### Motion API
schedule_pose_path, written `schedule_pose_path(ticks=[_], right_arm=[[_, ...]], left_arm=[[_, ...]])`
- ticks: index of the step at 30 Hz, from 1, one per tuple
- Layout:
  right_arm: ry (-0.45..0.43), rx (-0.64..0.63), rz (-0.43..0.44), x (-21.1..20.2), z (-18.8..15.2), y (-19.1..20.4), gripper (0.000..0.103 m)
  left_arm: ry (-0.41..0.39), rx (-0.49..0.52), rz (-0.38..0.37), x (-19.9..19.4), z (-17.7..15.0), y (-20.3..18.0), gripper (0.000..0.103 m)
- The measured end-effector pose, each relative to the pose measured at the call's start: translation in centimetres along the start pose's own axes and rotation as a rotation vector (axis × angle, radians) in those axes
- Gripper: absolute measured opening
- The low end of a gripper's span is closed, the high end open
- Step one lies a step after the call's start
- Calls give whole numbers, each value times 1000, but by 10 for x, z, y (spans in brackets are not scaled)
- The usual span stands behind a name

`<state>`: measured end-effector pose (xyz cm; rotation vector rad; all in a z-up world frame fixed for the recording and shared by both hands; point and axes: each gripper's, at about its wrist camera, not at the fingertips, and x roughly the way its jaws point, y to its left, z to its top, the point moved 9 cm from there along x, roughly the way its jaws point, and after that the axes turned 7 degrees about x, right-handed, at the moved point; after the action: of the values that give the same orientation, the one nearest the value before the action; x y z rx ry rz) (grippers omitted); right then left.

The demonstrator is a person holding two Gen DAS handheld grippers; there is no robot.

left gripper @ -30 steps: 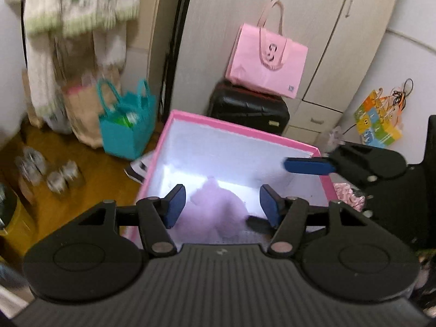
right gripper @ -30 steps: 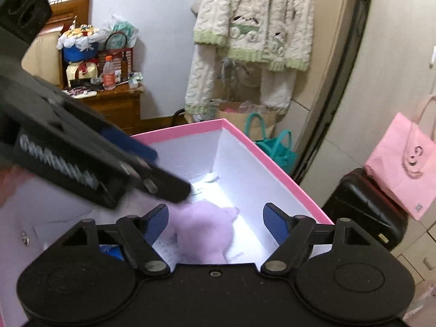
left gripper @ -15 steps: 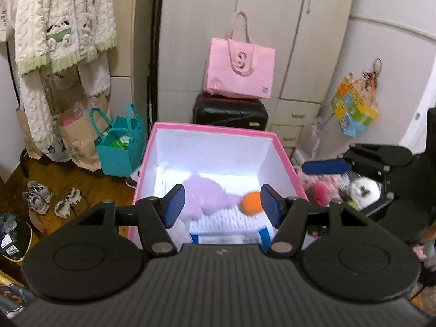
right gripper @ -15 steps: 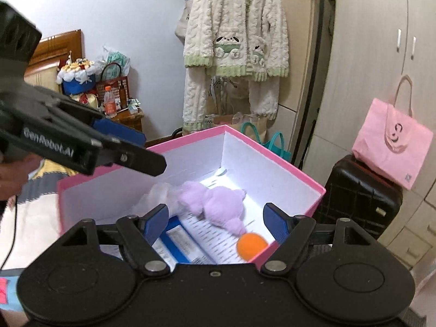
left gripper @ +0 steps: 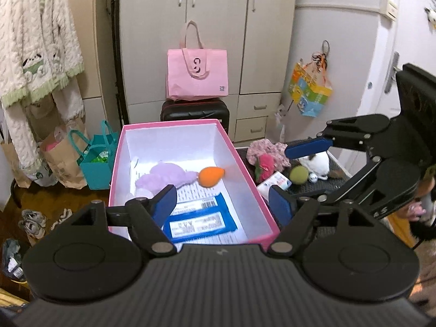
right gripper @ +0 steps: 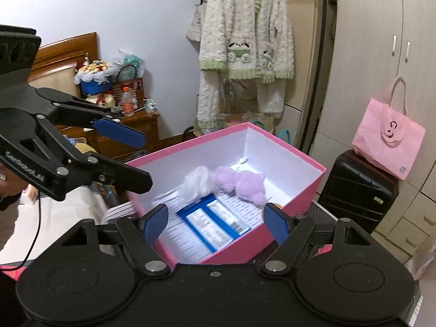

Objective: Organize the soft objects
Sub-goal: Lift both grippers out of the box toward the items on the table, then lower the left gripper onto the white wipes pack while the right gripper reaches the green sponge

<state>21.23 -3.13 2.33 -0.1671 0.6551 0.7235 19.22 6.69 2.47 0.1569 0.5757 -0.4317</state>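
Both grippers have pulled back and up from the pink box [left gripper: 231, 141] since a second ago. Left gripper [left gripper: 222, 204]: jaws opening, nothing between them. Right gripper [right gripper: 215, 223]: jaws spread, empty. Purple plush [left gripper: 166, 175], orange toy [left gripper: 211, 176] and white fluff [right gripper: 196, 182] now lie inside the box; more soft things, a green ball [left gripper: 299, 175] among them, wait beside it. Blue-bordered labels [left gripper: 199, 223] on the box floor are too small to read; a partial "GenRobot.AI", probably, on the left gripper's arm.

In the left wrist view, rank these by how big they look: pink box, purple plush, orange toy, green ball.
Largest to smallest as they look:
1. pink box
2. purple plush
3. orange toy
4. green ball
All lie at a similar distance from the camera, so the order seems reliable.
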Motion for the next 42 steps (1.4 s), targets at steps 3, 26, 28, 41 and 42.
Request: schedule_pose_path(ticks=[3, 26, 28, 41, 42], right_arm=[[-5, 1, -6, -15, -9, 5, 81], [-84, 98, -103, -91, -103, -23, 83], [-92, 110, -119, -91, -111, -33, 83], [-209, 48, -289, -70, -138, -113, 89], [-203, 41, -292, -65, -137, -120, 89]], left_arm=[[3, 15, -7, -10, -5, -8, 76], [85, 185, -196, 14, -13, -121, 88], [81, 174, -200, 28, -11, -126, 88], [-48, 39, -105, 109, 0, -147, 88], [-50, 26, -87, 116, 1, -146, 88]])
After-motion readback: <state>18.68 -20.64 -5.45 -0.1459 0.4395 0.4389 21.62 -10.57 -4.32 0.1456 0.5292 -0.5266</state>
